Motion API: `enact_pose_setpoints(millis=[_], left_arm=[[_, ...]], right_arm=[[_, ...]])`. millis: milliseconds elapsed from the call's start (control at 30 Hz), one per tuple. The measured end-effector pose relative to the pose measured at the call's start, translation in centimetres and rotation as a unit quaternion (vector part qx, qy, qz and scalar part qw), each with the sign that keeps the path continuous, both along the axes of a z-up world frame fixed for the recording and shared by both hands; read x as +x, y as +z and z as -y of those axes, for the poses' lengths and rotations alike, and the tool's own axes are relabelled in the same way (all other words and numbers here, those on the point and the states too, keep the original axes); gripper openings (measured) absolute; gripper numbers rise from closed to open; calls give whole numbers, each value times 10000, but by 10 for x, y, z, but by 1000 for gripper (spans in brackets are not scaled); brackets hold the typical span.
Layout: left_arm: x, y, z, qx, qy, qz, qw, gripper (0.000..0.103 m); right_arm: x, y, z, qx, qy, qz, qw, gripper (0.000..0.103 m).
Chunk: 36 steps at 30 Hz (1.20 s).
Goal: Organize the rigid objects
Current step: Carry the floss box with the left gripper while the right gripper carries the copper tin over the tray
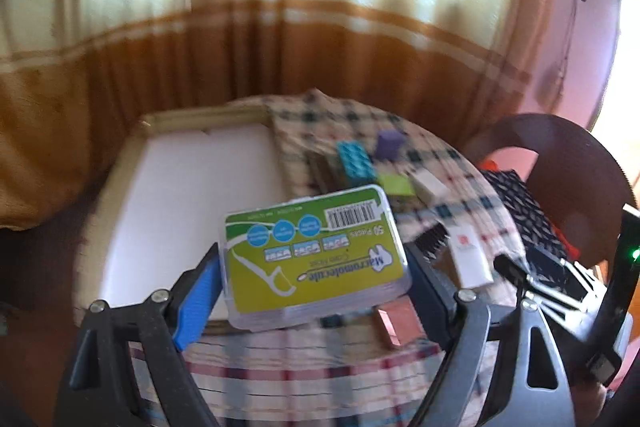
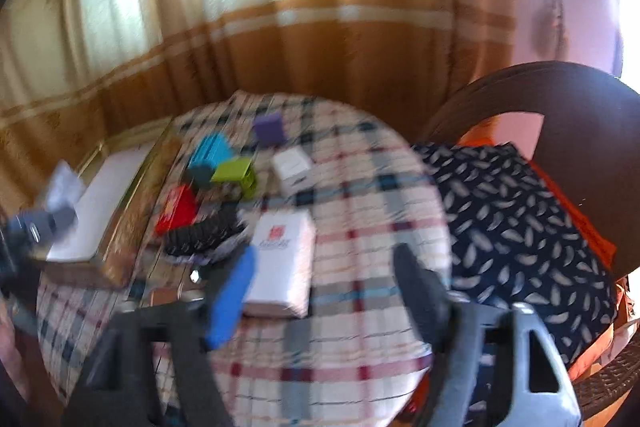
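My floss box (image 1: 316,259) hiding the tabletop (image 1: 304,371) beneath, small print blurred, right view smeared, comb (image 2: 204,233) indistinct, chair (image 2: 592,131) cut off.

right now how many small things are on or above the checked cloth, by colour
green: 2, floss pick box in the left tool, block
teal block: 1
purple block: 1
red box: 1
white boxes: 2
black comb: 1
total: 8

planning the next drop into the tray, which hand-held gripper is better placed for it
Left. The left hand-held gripper already clamps the floss pick box right beside the white tray. The right hand-held gripper is open, holding nothing, over the plaid tablecloth.
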<state>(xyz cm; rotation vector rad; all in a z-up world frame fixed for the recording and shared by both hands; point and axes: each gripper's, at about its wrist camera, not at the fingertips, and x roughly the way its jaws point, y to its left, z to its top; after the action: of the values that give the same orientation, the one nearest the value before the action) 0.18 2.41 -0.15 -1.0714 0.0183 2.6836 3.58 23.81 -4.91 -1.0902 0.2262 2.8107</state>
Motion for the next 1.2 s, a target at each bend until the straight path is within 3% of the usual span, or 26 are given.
enact_pose_setpoints(millis=[267,433,633,733,833,900,1067,1200], left_arm=[[0,4,25,-227,218,-186,9993,86],[3,0,35,-193,330,-131,9992,86],[5,-4,48,-147,452,-91,9988,86],[3,-6,55,-107,518,-59,9986,86],[1,-8,61,-101,542,-38,9985,86],[0,-10,63,-76,556,-6,9984,86],[-2,-15,70,-49,615,43,9981,86],[-2,-13,75,-55,653,-16,9979,86]], right_arm=[[1,9,40,-535,842,185,9948,62],[-7,-14,68,-763,1375,827,9841,64],[-22,-19,82,-479,1368,914,9852,79],[-24,-22,96,122,1443,928,9851,82],[-29,-39,107,680,1493,1261,9784,83],[-29,-39,99,451,1460,1204,9809,81],[-28,-34,97,398,1521,1165,9807,78],[-18,1,104,300,1734,691,9820,78]])
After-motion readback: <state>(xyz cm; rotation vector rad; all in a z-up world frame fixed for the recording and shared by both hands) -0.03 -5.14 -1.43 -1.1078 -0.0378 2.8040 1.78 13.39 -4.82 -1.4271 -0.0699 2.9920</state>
